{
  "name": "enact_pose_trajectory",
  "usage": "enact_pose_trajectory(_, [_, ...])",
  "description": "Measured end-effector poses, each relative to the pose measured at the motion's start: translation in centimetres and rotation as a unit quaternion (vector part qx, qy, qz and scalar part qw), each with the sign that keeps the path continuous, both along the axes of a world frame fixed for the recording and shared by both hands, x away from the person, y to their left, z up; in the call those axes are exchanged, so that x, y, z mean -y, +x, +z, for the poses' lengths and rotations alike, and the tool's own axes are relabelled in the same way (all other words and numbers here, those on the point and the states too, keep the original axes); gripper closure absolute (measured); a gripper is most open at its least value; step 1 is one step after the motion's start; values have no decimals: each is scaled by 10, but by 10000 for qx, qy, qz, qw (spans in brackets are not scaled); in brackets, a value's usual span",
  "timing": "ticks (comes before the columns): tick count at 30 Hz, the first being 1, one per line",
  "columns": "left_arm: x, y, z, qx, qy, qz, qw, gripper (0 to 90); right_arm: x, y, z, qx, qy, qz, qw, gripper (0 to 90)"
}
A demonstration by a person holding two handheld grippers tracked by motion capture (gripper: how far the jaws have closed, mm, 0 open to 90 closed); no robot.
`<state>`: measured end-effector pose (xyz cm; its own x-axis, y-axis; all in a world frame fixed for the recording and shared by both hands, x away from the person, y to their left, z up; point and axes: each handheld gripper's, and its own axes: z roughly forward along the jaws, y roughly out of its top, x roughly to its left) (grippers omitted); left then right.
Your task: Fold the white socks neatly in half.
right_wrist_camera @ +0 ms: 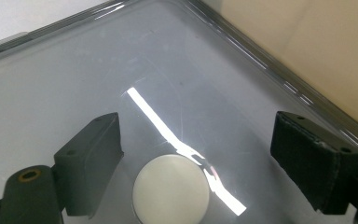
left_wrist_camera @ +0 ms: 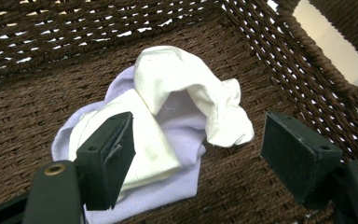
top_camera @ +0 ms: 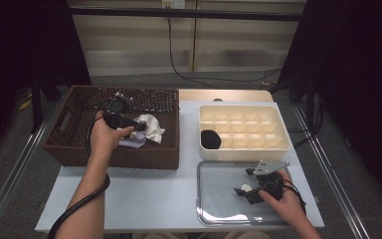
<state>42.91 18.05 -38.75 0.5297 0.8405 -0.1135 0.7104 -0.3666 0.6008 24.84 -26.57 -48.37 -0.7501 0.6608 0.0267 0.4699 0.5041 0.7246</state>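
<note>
The wicker basket (top_camera: 69,144) is holding a bundle of white and lilac cloths (left_wrist_camera: 168,126), the left gripper (left_wrist_camera: 200,163) hovering over them, jaws wide. The cream divider box (top_camera: 273,147) is holding one black item (top_camera: 210,139). On the steel tray (top_camera: 219,211), the right gripper (right_wrist_camera: 196,158) is gaping wide around a white disc (right_wrist_camera: 171,189).

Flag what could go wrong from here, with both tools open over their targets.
1. The left tool hangs open over two overlapping cloths in the basket; closing may pinch both at once.
2. The right tool straddles a flat white disc on the glossy tray; the pads may slide it rather than lift it.
</note>
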Motion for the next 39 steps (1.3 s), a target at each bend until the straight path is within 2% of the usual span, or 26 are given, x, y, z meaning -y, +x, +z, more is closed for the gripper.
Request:
enact_pose_trajectory(4, [-3, 5, -6, -276, 49, 181, 9994, 264, 0, 0, 0, 0, 0, 1, 10000, 161])
enact_pose_trajectory(10, [-8, 12, -4, -356, 96, 327, 9988, 269, 0, 0, 0, -3, 3, 0, 10000, 161])
enact_pose_trajectory(12, [-9, 14, -3, -393, 143, 373, 9984, 271, 0, 0, 0, -1, 3, -1, 10000, 161])
enact_pose_trajectory(15, [-10, 18, -5, -556, 246, 478, 9970, 273, 0, 0, 0, -6, 6, 0, 10000, 161])
enact_pose_trajectory(16, [-10, 20, -5, -580, 332, 458, 9967, 273, 0, 0, 0, -4, 6, 0, 10000, 161])
enact_pose_trajectory(17, [-9, 21, -5, -564, 353, 443, 9968, 274, 0, 0, 0, -4, 4, -2, 10000, 161])
enact_pose_trajectory(19, [-8, 22, -3, -305, 401, 360, 9981, 274, 0, 0, 0, 1, 3, 2, 10000, 161])
enact_pose_trajectory(20, [-9, 24, -3, -311, 352, 368, 9982, 275, 0, 0, 0, 8, -1, 6, 10000, 161])
enact_pose_trajectory(22, [-9, 26, -8, -426, 379, 375, 9977, 278, 0, 0, 0, 1, 1, 11, 10000, 161])
enact_pose_trajectory(23, [-10, 28, -11, -584, 386, 466, 9965, 280, 0, 0, 0, -6, 4, 5, 10000, 161])
enact_pose_trajectory(25, [-10, 29, -13, -515, 414, 499, 9966, 287, 0, 0, 0, 0, 4, 11, 10000, 161])
enact_pose_trajectory(29, [-7, 33, -17, -615, 621, 439, 9952, 302, 0, 0, 0, -5, 5, 10, 10000, 161])
enact_pose_trajectory(32, [-7, 35, -21, -675, 639, 445, 9947, 324, 0, 0, 0, -1, 4, 12, 10000, 161])
enact_pose_trajectory(34, [-7, 36, -24, -726, 579, 497, 9944, 326, 0, 0, 0, 1, 5, 15, 10000, 161])
enact_pose_trajectory(37, [-8, 38, -27, -813, 621, 693, 9923, 333, 0, 0, 0, -1, 7, 12, 10000, 161])
enact_pose_trajectory(39, [-8, 38, -28, -773, 579, 680, 9930, 347, 0, 0, 0, -1, 7, 12, 10000, 161])
